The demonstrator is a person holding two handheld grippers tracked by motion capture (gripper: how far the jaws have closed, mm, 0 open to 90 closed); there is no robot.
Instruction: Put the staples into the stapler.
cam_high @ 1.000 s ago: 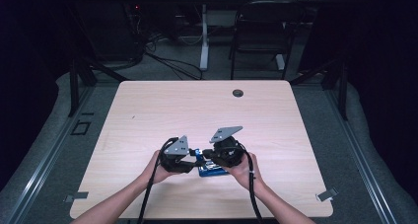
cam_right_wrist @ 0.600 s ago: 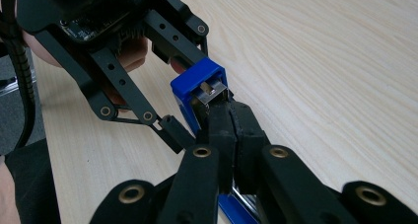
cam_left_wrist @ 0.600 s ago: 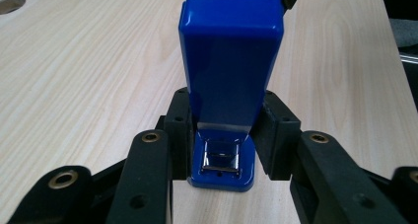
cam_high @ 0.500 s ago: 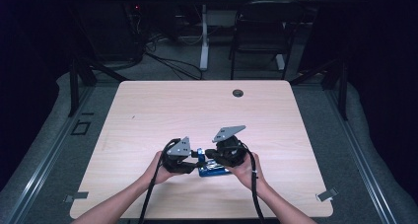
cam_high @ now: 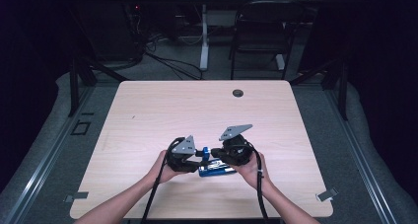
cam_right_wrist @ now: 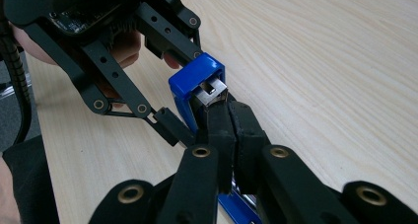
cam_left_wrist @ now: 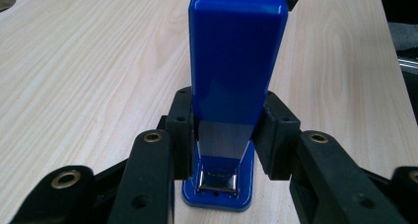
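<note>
Two grippers meet at the blue stapler [cam_left_wrist: 236, 66]: left gripper [cam_left_wrist: 229, 135] clamps it, right gripper [cam_right_wrist: 231, 120] (jaws closed) seemingly touching its metal tip.

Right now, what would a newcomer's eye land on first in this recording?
The bright blue stapler, opened up near the front edge of the pale wooden table. The left gripper clamps its raised top arm from both sides, while the right gripper, jaws closed together, pokes at the metal tip of that arm.

Both tongs, left [cam_high: 196, 155] and right [cam_high: 217, 156], meet over a blue stapler [cam_high: 217, 170]; it lies on the desk [cam_high: 162, 110].
</note>
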